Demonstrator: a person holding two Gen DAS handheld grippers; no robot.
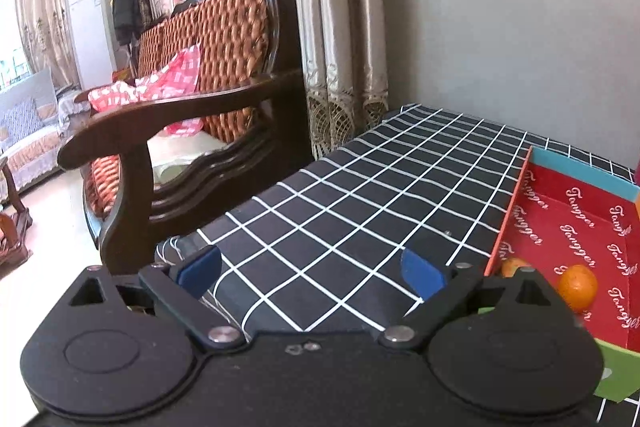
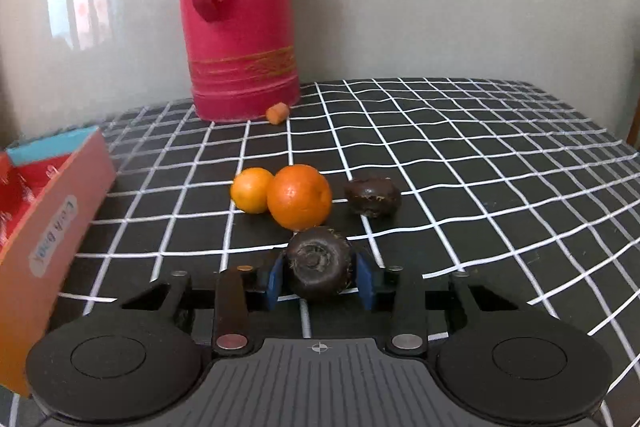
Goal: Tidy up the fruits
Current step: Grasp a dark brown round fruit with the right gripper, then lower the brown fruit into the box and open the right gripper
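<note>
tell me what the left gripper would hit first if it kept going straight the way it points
Probably just the checkered tablecloth: the left gripper stands open with nothing between its fingers, and the red box holding an orange lies off to its right. Depth is unclear.

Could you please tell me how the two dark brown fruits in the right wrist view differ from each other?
The near dark fruit sits between the blue pads of the right gripper, which press on both its sides; the far dark fruit lies free on the checked tablecloth. The near dark fruit shows a ringed, round end to the camera, while the far dark fruit shows a rougher, flatter side. Both are dark brown, roundish and similar in size.
</note>
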